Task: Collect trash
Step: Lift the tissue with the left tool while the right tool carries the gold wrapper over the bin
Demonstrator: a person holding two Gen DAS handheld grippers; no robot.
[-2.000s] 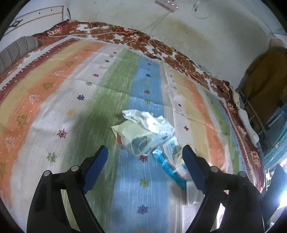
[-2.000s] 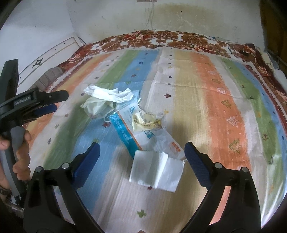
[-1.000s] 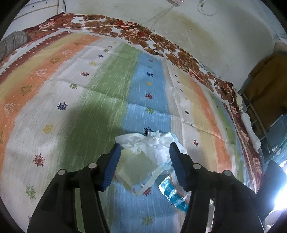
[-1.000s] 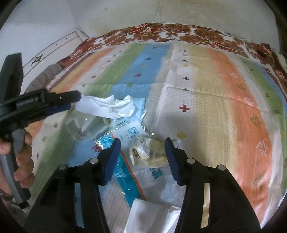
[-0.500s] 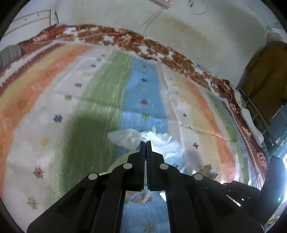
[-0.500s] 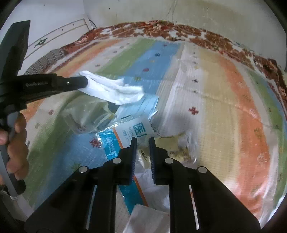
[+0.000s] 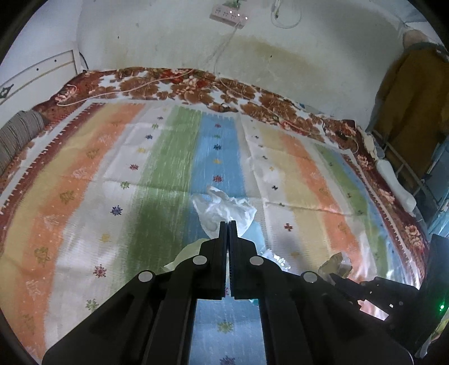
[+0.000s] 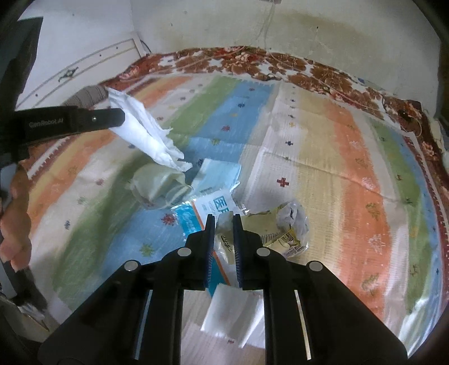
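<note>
A striped bedspread (image 8: 350, 157) with small flower motifs covers the bed, and a brown floral blanket (image 7: 179, 84) runs along its far edge against the stained wall. A power strip (image 7: 228, 14) hangs on that wall, its cords trailing down onto the blanket, and a striped grey bolster (image 7: 14, 137) lies at the far left corner.

The trash sits near the middle of the bedspread, toward the near edge. A cream-coloured plastic bag (image 8: 155, 184) lies on the green and blue stripes, just beside a blue-and-white printed packet (image 8: 207, 205). A flat white folded tissue (image 8: 233, 314) lies nearest the front edge, partly hidden behind the right gripper's fingers.

The left gripper (image 7: 228, 224) is clamped on a crumpled white tissue (image 8: 146, 134), held clear of the bedspread above the cream bag (in the right wrist view it hangs down at a slant from the fingertips). The person's left hand (image 8: 14, 213) shows at the left rim of that view.

The right gripper (image 8: 224, 217) is pinched on a crinkled yellow wrapper (image 8: 280, 230), its jaws nearly together with the wrapper's edge between them; whether the wrapper is off the bedspread cannot be told.
</note>
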